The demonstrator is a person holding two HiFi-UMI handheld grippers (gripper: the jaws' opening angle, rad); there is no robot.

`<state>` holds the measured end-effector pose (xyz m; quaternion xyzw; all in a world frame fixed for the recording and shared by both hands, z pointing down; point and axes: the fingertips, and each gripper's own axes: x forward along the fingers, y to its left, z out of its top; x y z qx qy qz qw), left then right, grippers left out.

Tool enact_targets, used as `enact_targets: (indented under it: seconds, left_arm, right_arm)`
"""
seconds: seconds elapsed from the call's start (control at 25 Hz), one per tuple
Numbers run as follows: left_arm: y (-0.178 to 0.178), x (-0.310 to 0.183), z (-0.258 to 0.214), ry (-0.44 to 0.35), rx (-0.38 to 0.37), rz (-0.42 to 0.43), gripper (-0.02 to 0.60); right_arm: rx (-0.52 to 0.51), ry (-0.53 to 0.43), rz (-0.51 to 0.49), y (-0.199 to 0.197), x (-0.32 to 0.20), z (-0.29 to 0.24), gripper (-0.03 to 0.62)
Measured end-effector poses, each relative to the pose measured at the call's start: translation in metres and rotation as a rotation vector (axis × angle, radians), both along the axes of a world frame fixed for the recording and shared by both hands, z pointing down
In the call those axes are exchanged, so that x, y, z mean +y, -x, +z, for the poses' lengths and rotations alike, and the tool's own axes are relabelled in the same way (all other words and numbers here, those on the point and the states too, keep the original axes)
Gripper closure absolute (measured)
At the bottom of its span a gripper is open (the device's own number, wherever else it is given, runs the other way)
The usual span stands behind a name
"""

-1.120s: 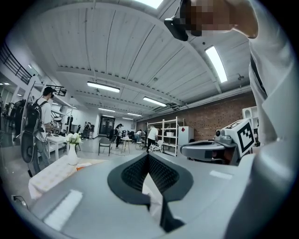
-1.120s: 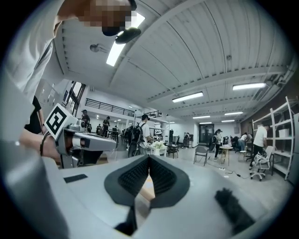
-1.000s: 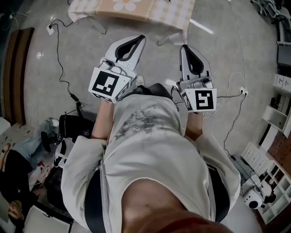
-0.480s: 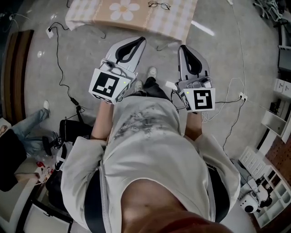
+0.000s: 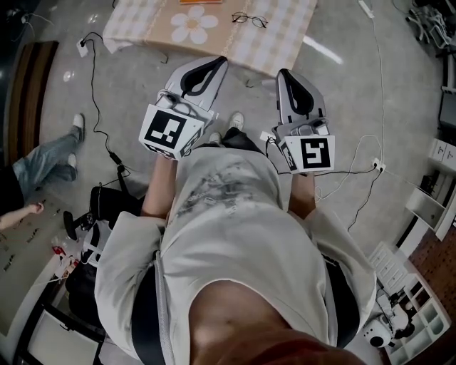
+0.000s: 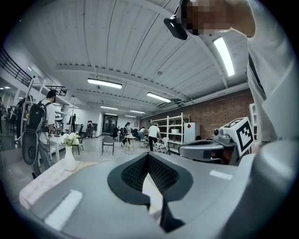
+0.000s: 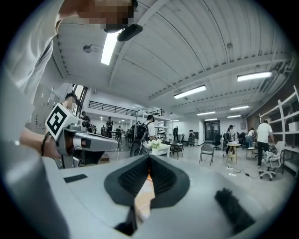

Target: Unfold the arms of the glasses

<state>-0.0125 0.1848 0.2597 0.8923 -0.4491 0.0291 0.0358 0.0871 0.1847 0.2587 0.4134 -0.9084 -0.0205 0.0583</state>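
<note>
The glasses (image 5: 249,19) are thin and dark-framed and lie on a table (image 5: 274,39) with a checked cloth and a daisy print, at the top of the head view. Both grippers are held level over the floor, short of the table and apart from the glasses. My left gripper (image 5: 222,60) has its jaws together with nothing between them, and its own view shows the tips meeting (image 6: 148,155). My right gripper (image 5: 283,73) is likewise shut and empty, its tips touching (image 7: 149,156). The arms of the glasses are too small to make out.
Cables (image 5: 100,107) and a power strip (image 5: 380,166) lie on the grey floor. A person's legs (image 5: 43,160) stretch in from the left. White shelving (image 5: 431,207) stands at the right. A vase of flowers (image 6: 70,149) stands on the cloth in the left gripper view.
The table has slid further into view at the top and the glasses now show fully. Both grippers have advanced toward it, still shut. The person at the left has shifted.
</note>
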Motion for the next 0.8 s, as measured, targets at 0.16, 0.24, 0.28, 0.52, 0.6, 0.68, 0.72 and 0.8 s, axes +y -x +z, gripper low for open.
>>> enact_targets:
  seconds: [0.16, 0.24, 0.28, 0.52, 0.6, 0.68, 0.72, 0.8]
  left_arm:
    - [-0.004, -0.013, 0.0, 0.005, -0.017, -0.025, 0.572]
    - [-0.006, -0.018, 0.0, 0.009, -0.022, -0.037, 0.572]
    - [-0.007, -0.019, 0.0, 0.01, -0.024, -0.042, 0.572]
    - [-0.006, -0.033, -0.002, 0.009, -0.037, -0.051, 0.572]
    - [-0.004, -0.04, -0.002, 0.005, -0.037, -0.052, 0.572]
    - [-0.003, -0.048, -0.002, 0.004, -0.034, -0.046, 0.572]
    - [-0.002, -0.052, -0.001, 0.005, -0.032, -0.039, 0.572]
    - [0.0, -0.062, 0.0, 0.005, -0.03, -0.02, 0.572]
  right_arm:
    - [-0.005, 0.011, -0.008, -0.009, -0.015, 0.003, 0.577]
    - [0.001, 0.013, -0.021, -0.012, -0.021, 0.005, 0.577]
    - [0.007, 0.014, -0.029, -0.012, -0.023, 0.006, 0.577]
    - [0.012, 0.018, -0.059, -0.009, -0.035, 0.009, 0.577]
    - [0.009, 0.016, -0.06, -0.007, -0.041, 0.009, 0.577]
    - [0.012, 0.016, -0.056, -0.006, -0.048, 0.01, 0.577]
    - [0.015, 0.017, -0.051, -0.005, -0.053, 0.01, 0.577]
    - [0.017, 0.017, -0.035, -0.003, -0.063, 0.011, 0.577]
